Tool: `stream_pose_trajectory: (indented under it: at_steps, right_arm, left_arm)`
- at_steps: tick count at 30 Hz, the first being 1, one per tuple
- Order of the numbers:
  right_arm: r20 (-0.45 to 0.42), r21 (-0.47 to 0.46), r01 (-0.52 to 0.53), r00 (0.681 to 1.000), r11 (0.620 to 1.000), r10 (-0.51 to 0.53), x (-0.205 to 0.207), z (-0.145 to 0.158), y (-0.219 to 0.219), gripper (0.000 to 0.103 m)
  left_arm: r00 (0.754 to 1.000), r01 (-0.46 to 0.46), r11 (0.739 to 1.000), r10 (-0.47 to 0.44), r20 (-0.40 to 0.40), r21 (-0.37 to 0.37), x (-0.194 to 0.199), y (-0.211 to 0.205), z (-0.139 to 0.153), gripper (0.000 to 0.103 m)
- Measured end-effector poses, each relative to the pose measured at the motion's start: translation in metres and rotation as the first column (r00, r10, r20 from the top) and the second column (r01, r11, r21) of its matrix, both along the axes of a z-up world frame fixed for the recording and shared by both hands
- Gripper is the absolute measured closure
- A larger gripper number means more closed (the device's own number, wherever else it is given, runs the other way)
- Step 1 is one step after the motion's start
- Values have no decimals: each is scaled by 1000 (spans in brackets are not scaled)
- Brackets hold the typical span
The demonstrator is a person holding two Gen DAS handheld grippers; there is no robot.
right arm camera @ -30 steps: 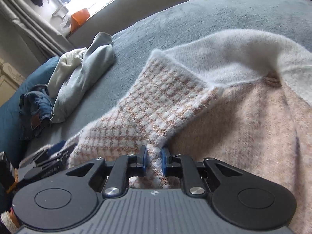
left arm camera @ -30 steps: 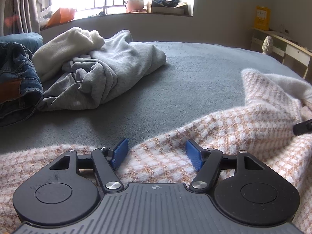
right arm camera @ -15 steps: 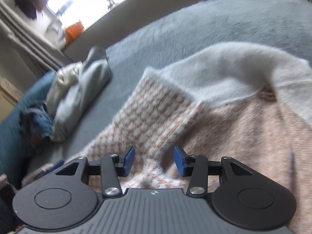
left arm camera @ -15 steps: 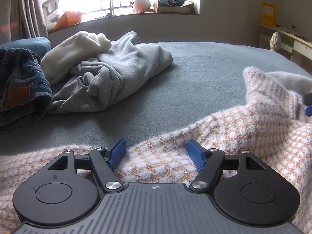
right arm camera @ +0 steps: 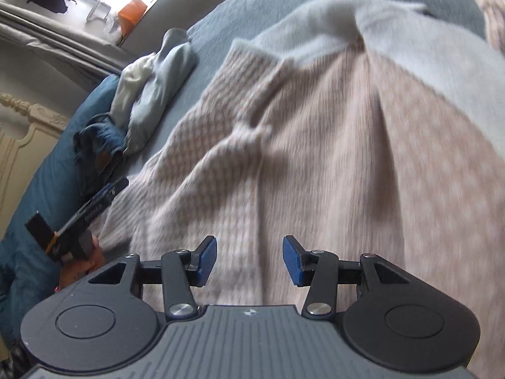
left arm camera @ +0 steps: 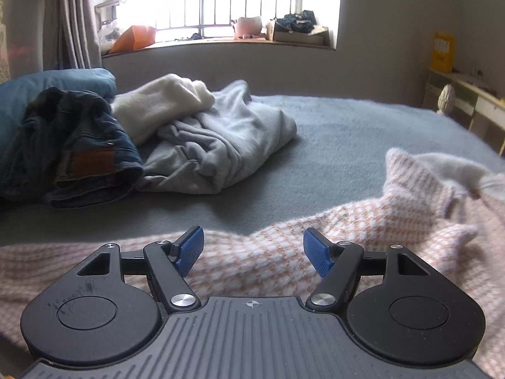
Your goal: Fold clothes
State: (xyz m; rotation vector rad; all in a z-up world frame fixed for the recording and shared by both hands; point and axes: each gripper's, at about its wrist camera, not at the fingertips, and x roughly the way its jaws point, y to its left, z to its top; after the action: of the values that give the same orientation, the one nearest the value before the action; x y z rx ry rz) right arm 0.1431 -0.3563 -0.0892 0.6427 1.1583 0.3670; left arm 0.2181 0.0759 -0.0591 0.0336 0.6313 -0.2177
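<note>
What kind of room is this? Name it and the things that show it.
Most likely a bedroom: a wide bed with a grey cover, a blue pillow by a carved headboard, and loose clothes such as jeans piled on it.

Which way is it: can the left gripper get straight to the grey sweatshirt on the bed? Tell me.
Probably yes. The left gripper is open and holds nothing, over the checked pink sweater. Only bare grey bedcover lies between it and the grey sweatshirt; the jeans sit off to the side.

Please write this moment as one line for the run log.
task: fold clothes | left tool: open, over sweater | right tool: open, over sweater, nothing gripped | other clothes: unfolded
</note>
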Motion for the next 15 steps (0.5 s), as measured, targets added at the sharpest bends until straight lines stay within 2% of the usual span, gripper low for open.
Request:
stream_pose_trajectory:
  at_steps: [8,10,12,15]
  right_arm:
    - [-106,118,-84,990,989,96,-75,-12,-1,54]
    - [-125,147,-109,984,983,128,-87,-18,1,54]
    - [-148,163,-143,975,976,168,-96,-22,4,54]
    - [-152,138,-193,965,971,213,-109,-23,13,55]
  left_arm:
    - [1000,12,1000,-12,10,-15,-86,35,73,32]
    - [999,44,999,-44,21,-11,-104,34,92,32]
    - [994,110,994,-110,8,-10,-122,26,106,32]
    - [968,247,969,-246,-45,14,-153,-6,97,32]
